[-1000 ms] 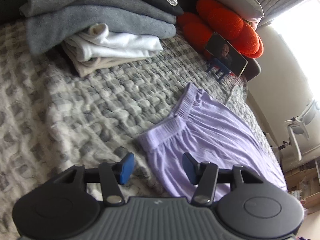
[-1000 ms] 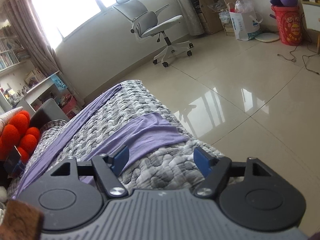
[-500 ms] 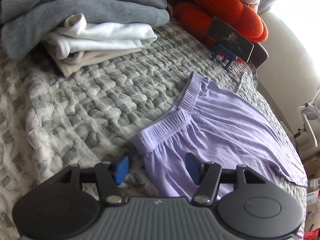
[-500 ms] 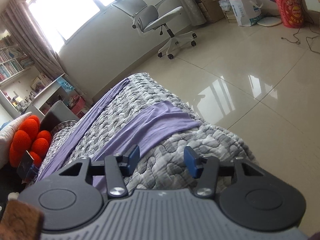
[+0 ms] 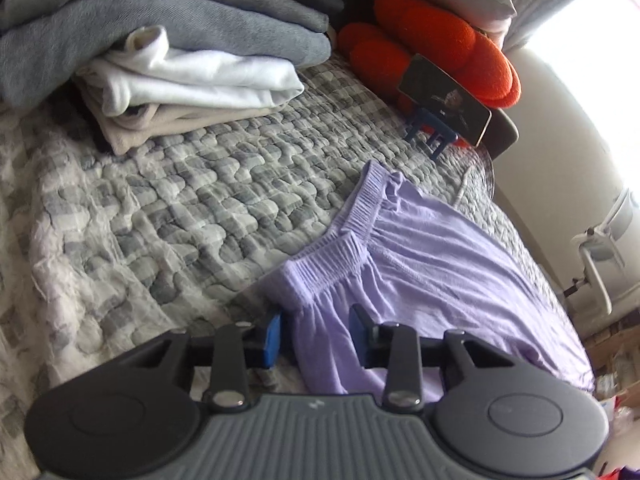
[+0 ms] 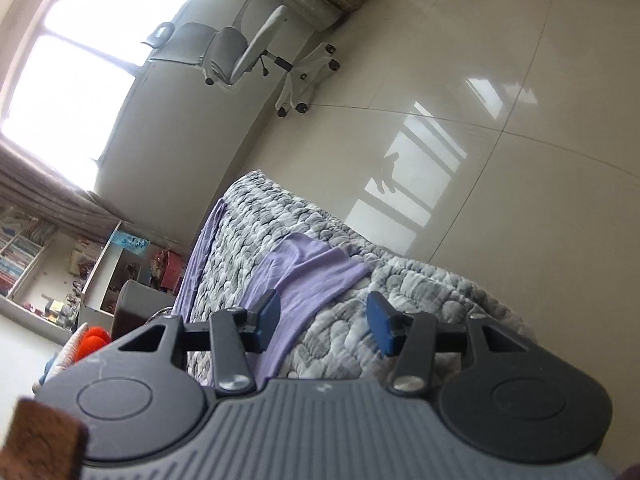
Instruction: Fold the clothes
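Observation:
Lilac trousers (image 5: 432,264) lie spread on the grey quilted bed (image 5: 168,200), their elastic waistband (image 5: 332,256) nearest me. My left gripper (image 5: 316,334) is open, with its fingers either side of the waistband's near corner and the cloth between them. In the right wrist view a trouser leg (image 6: 304,276) drapes over the bed's far corner, and the other leg (image 6: 200,252) runs along the far edge. My right gripper (image 6: 324,322) is open above the quilt, its left finger over the lilac leg, holding nothing.
A stack of folded grey, white and beige clothes (image 5: 172,56) sits at the bed's back left. An orange cushion (image 5: 440,36) and a phone on a blue stand (image 5: 444,100) lie beyond the trousers. An office chair (image 6: 240,52) stands on the tiled floor (image 6: 520,120).
My left gripper has come down and forward onto the waistband corner, which now sits between its fingers. My right gripper has tilted, and its fingers narrowed then widened again.

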